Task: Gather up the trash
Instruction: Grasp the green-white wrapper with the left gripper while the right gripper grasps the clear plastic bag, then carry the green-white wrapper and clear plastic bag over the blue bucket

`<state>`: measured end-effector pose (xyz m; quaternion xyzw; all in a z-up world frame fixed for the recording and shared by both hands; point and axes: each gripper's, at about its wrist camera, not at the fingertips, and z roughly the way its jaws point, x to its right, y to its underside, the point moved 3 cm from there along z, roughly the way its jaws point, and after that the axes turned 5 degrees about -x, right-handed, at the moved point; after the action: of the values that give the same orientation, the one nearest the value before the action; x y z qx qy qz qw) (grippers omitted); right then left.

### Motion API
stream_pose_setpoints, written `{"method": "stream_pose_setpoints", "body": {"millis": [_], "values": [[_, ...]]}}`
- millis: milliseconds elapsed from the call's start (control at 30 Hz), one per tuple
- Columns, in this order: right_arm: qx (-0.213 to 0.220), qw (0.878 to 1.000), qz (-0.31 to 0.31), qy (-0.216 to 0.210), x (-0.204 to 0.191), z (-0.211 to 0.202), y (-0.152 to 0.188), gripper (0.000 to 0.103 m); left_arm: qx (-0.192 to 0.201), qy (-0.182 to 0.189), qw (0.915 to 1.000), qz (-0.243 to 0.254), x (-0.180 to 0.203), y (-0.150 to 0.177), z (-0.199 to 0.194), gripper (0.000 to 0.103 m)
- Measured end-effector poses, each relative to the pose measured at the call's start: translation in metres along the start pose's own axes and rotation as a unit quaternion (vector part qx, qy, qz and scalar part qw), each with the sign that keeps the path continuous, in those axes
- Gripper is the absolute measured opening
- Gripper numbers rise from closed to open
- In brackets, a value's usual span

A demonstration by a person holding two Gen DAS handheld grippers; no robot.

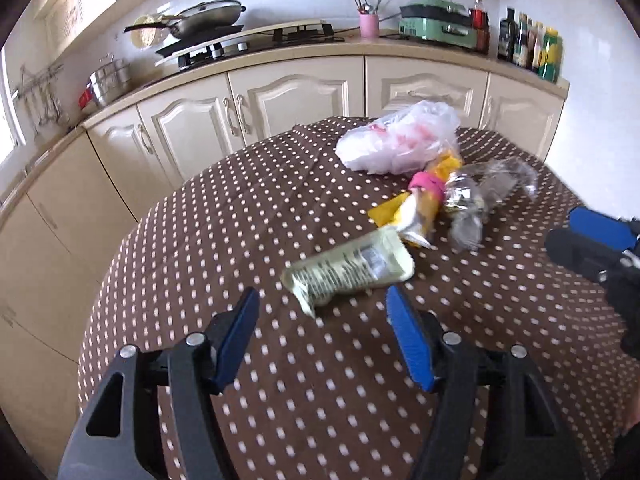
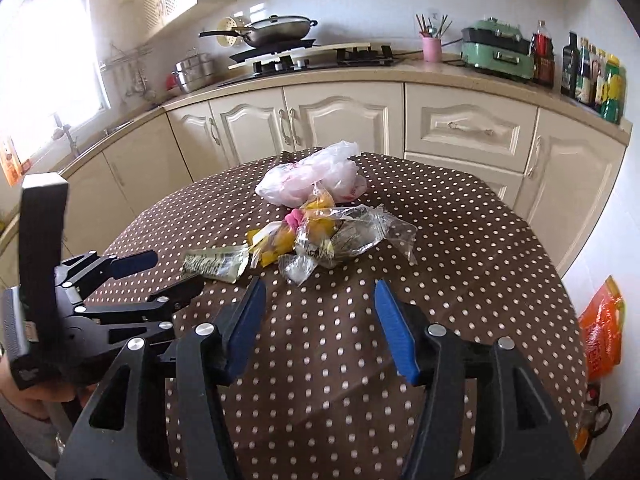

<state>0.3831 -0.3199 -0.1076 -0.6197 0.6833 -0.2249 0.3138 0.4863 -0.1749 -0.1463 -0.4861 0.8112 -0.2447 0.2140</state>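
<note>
A heap of trash lies on a round table with a brown dotted cloth. At the back is a white plastic bag. In front of it lie a yellow and pink wrapper and crinkled clear plastic. A pale green wrapper lies nearest. My left gripper is open, its tips just short of the pale green wrapper. My right gripper is open over bare cloth, close before the clear plastic.
Cream cabinets and a counter run behind the table, with a hob and pan, a pink utensil cup, a green appliance and bottles. An orange bag hangs low at the table's right.
</note>
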Motion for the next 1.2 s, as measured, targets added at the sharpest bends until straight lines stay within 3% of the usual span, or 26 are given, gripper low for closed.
{"method": "stream_pose_setpoints", "body": {"millis": [67,300,333,367,433,733,800,833,1067,1200], "values": [[-0.004,1.0,0.001,0.001,0.002,0.007,-0.004,0.056,0.001,-0.008,0.9998,0.017,0.001,-0.007,0.008,0.065],[-0.022,1.0,0.009,-0.01,0.002,0.026,-0.016,0.056,-0.033,0.04,0.9981,0.033,0.001,-0.017,0.033,0.065],[-0.025,1.0,0.011,-0.01,0.003,0.029,-0.018,0.056,-0.034,0.046,0.998,0.027,-0.001,-0.018,0.035,0.057],[-0.027,1.0,0.012,-0.01,0.003,0.031,-0.019,0.056,-0.035,0.055,0.9977,0.021,-0.003,-0.019,0.036,0.043],[-0.03,0.999,0.012,-0.005,0.002,0.035,-0.022,0.056,-0.034,0.059,0.9976,0.014,-0.007,-0.02,0.036,0.03],[-0.046,0.999,-0.016,0.023,-0.006,0.062,-0.036,0.055,-0.027,0.062,0.9977,-0.004,-0.011,-0.005,0.024,0.022],[-0.06,0.998,-0.02,0.026,-0.005,0.071,-0.034,0.038,-0.023,0.068,0.9973,-0.019,-0.014,0.001,0.016,0.02],[-0.064,0.997,-0.025,0.024,-0.005,0.073,-0.032,0.035,-0.02,0.073,0.9968,-0.026,-0.017,0.002,0.012,0.008],[-0.04,0.999,-0.029,0.017,-0.012,0.046,-0.021,0.032,0.001,0.095,0.9931,-0.069,-0.035,0.017,-0.016,0.009],[-0.019,0.999,-0.03,-0.013,-0.03,0.015,-0.016,0.032,0.02,0.114,0.9889,-0.094,-0.045,0.031,-0.043,0.009]]}}
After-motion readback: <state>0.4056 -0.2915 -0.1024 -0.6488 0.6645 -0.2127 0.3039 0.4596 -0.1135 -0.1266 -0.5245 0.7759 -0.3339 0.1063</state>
